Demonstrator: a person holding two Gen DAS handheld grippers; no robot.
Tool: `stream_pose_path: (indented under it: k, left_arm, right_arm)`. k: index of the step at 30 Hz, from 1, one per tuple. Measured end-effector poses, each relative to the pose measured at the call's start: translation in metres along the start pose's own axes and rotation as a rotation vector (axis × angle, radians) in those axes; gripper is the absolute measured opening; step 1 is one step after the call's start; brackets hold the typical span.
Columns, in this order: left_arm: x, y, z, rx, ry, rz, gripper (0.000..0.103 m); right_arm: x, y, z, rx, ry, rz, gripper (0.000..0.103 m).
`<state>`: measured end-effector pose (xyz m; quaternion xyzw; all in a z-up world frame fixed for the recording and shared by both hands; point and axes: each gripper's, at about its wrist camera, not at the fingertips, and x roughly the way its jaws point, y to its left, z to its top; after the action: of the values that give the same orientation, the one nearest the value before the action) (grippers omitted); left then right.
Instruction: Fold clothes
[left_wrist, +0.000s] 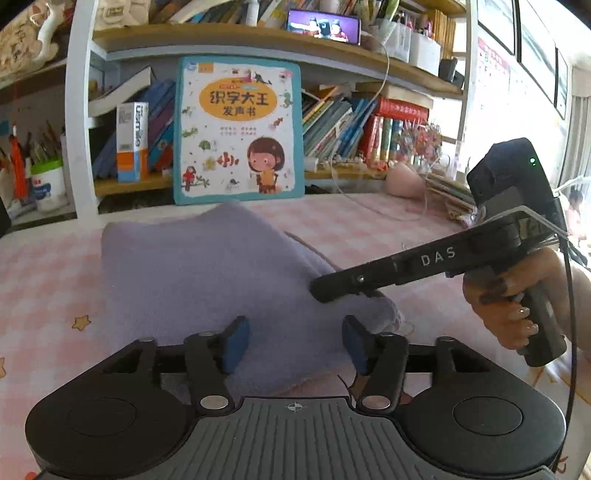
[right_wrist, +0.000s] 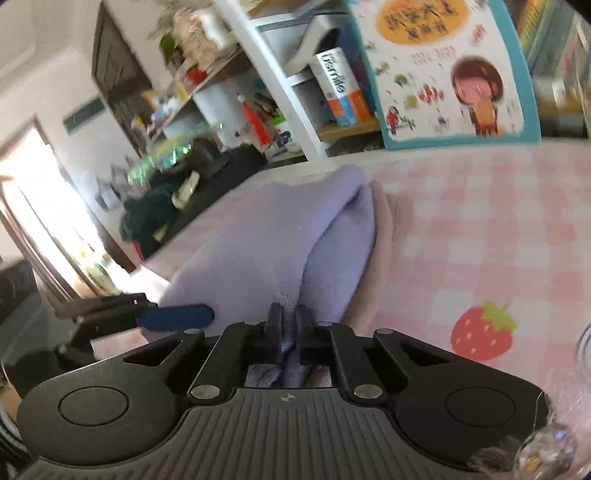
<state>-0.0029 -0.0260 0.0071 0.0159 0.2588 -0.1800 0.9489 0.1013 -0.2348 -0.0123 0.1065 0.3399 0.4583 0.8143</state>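
A lilac fleece garment (left_wrist: 207, 273) lies folded in a soft heap on the pink checked table cover (left_wrist: 44, 280). My left gripper (left_wrist: 293, 338) stands open over its near edge, blue pads apart, the cloth lying between and under them without being pinched. In the left wrist view my right gripper (left_wrist: 325, 291) reaches in from the right, held by a hand (left_wrist: 513, 295), its tip on the garment's right corner. In the right wrist view my right gripper (right_wrist: 290, 334) is shut on a bunched fold of the lilac garment (right_wrist: 280, 236). The left gripper's blue pad (right_wrist: 173, 315) shows at its left.
A large picture book (left_wrist: 238, 129) leans against the bookshelf (left_wrist: 258, 40) behind the table. A pen pot (left_wrist: 48, 184) stands at the left, a pink round object (left_wrist: 404, 181) at the right. A strawberry print (right_wrist: 482, 330) marks the cover; a glass rim (right_wrist: 585, 350) sits at the right edge.
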Motion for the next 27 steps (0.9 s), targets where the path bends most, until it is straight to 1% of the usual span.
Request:
stream_pose_path:
  k: [1, 2, 4, 6, 8, 10, 12, 14, 16, 17, 20, 23, 24, 25, 26, 27]
  left_arm:
    - [-0.004, -0.001, 0.001, 0.001, -0.016, 0.014, 0.075]
    - [-0.009, 0.002, 0.004, -0.005, -0.035, 0.03, 0.081]
    - [-0.02, 0.008, 0.009, -0.017, -0.073, 0.063, 0.082]
    - [-0.029, 0.023, 0.013, -0.066, -0.097, 0.092, 0.087]
    - [-0.034, 0.04, 0.015, -0.131, -0.107, 0.126, 0.092]
    - [-0.035, 0.058, 0.015, -0.2, -0.105, 0.158, 0.095]
    - [-0.028, 0.082, 0.012, -0.304, -0.073, 0.151, 0.097]
    - [-0.019, 0.104, 0.008, -0.414, -0.033, 0.139, 0.097]
    - [-0.007, 0.121, 0.002, -0.52, 0.019, 0.103, 0.096]
    - [-0.002, 0.126, 0.0, -0.549, 0.039, 0.089, 0.096]
    - [0.01, 0.133, -0.002, -0.587, 0.053, 0.05, 0.096]
    - [0.019, 0.135, 0.0, -0.612, 0.054, 0.005, 0.094]
    - [0.021, 0.133, 0.001, -0.618, 0.055, -0.009, 0.092]
    - [0.025, 0.131, 0.002, -0.625, 0.061, -0.033, 0.083]
    - [0.027, 0.128, 0.002, -0.633, 0.067, -0.042, 0.082]
    - [0.028, 0.124, 0.004, -0.618, 0.065, -0.024, 0.081]
  right_arm:
    - [0.0, 0.002, 0.001, -0.016, 0.002, -0.004, 0.007]
    - [-0.001, 0.004, 0.0, -0.029, 0.0, -0.007, 0.007]
    - [-0.003, 0.003, 0.001, -0.018, -0.005, 0.005, 0.009]
    - [-0.008, 0.0, 0.005, 0.004, -0.015, 0.024, 0.02]
    - [-0.015, -0.002, 0.012, 0.032, -0.043, 0.048, 0.057]
    - [-0.022, -0.004, 0.018, 0.052, -0.076, 0.044, 0.068]
    - [-0.023, -0.011, 0.022, 0.086, -0.073, 0.008, 0.07]
    - [-0.019, -0.021, 0.021, 0.145, -0.046, -0.017, 0.071]
    - [-0.012, -0.031, 0.018, 0.207, -0.012, -0.023, 0.071]
    - [-0.008, -0.035, 0.016, 0.233, 0.002, -0.015, 0.071]
    - [0.002, -0.04, 0.014, 0.289, 0.028, 0.018, 0.071]
    - [0.008, -0.038, 0.015, 0.298, 0.034, 0.035, 0.07]
    - [0.009, -0.038, 0.015, 0.302, 0.034, 0.04, 0.07]
    - [0.01, -0.038, 0.015, 0.308, 0.035, 0.043, 0.069]
    - [0.012, -0.037, 0.015, 0.316, 0.037, 0.046, 0.068]
    - [0.012, -0.036, 0.015, 0.317, 0.038, 0.042, 0.067]
